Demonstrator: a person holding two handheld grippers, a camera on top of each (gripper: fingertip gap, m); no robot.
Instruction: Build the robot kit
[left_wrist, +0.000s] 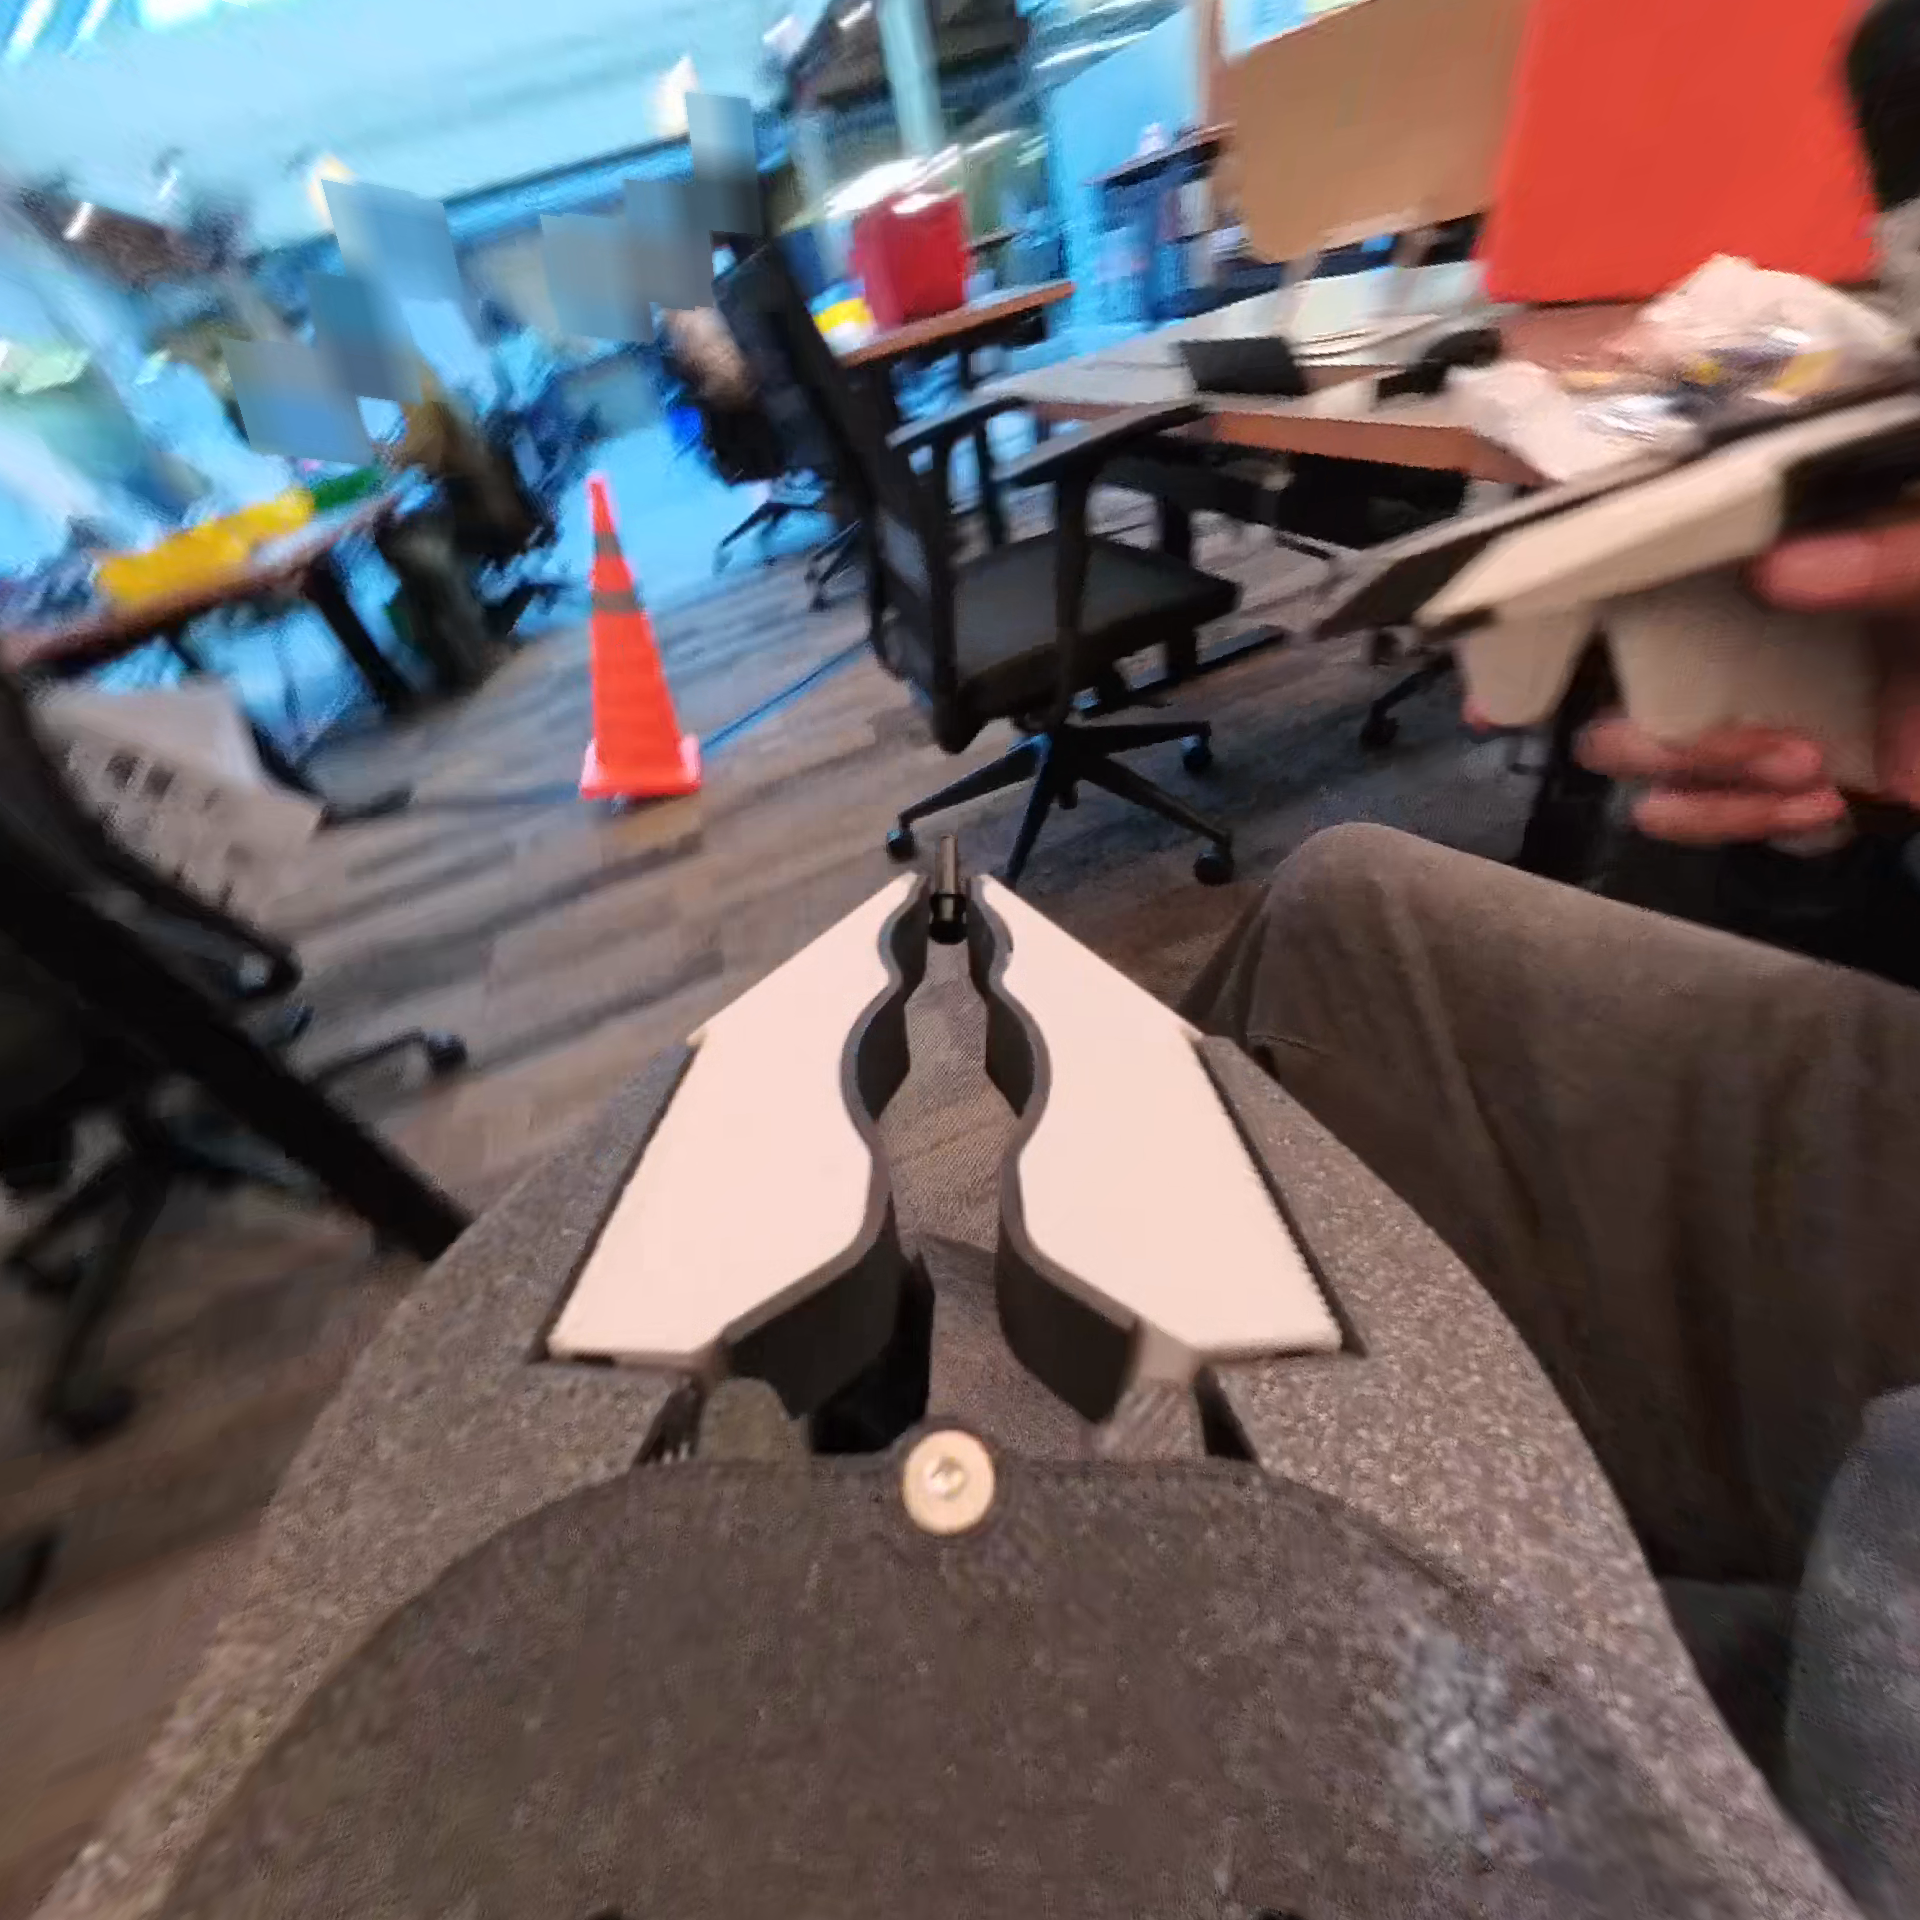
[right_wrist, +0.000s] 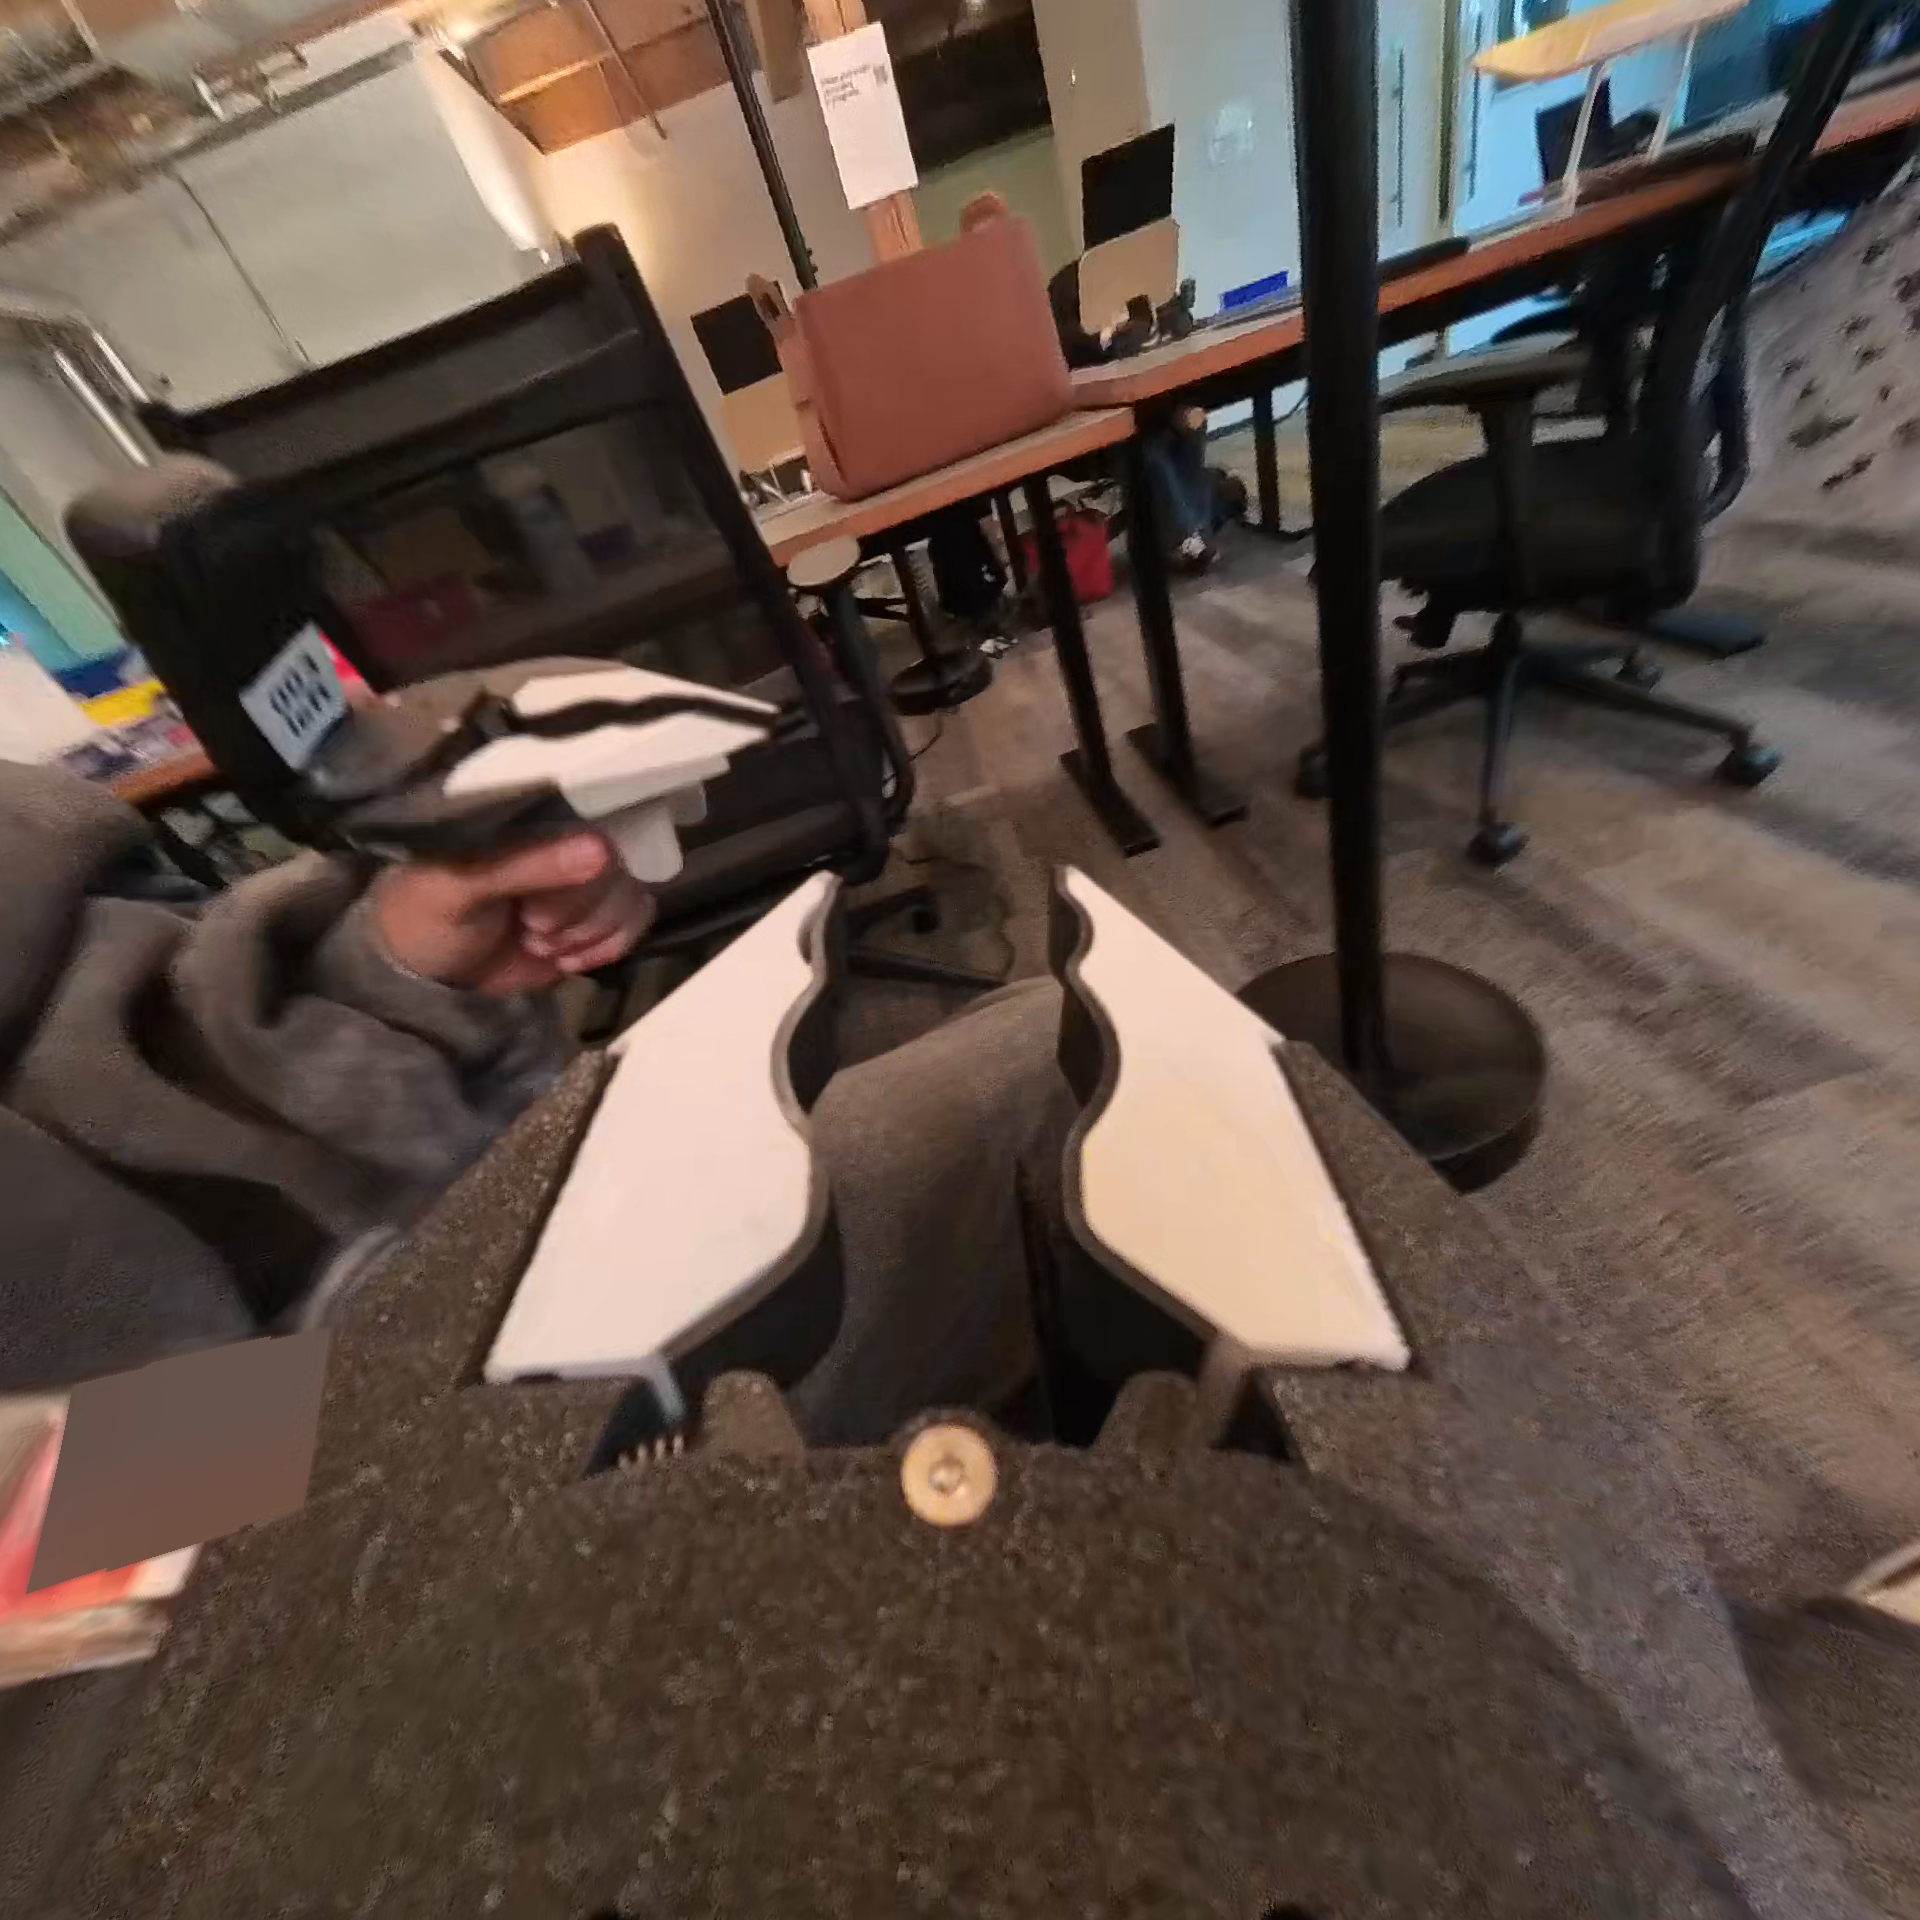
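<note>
a small black peg sits pinched at the very tips of the left gripper, long axis pointing up and forward (over the person's grey-trousered knee). the right gripper gapes wide, holding nothing, off to the right.

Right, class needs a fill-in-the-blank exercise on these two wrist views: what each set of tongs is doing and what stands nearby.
1. The left tongs are shut on a small ____ peg.
2. The right tongs are ____ and hold nothing.
3. The cone on the floor is ____.
4. On the desk in the right wrist view stands a brown ____.

Missing words: black; open; orange; box
</note>
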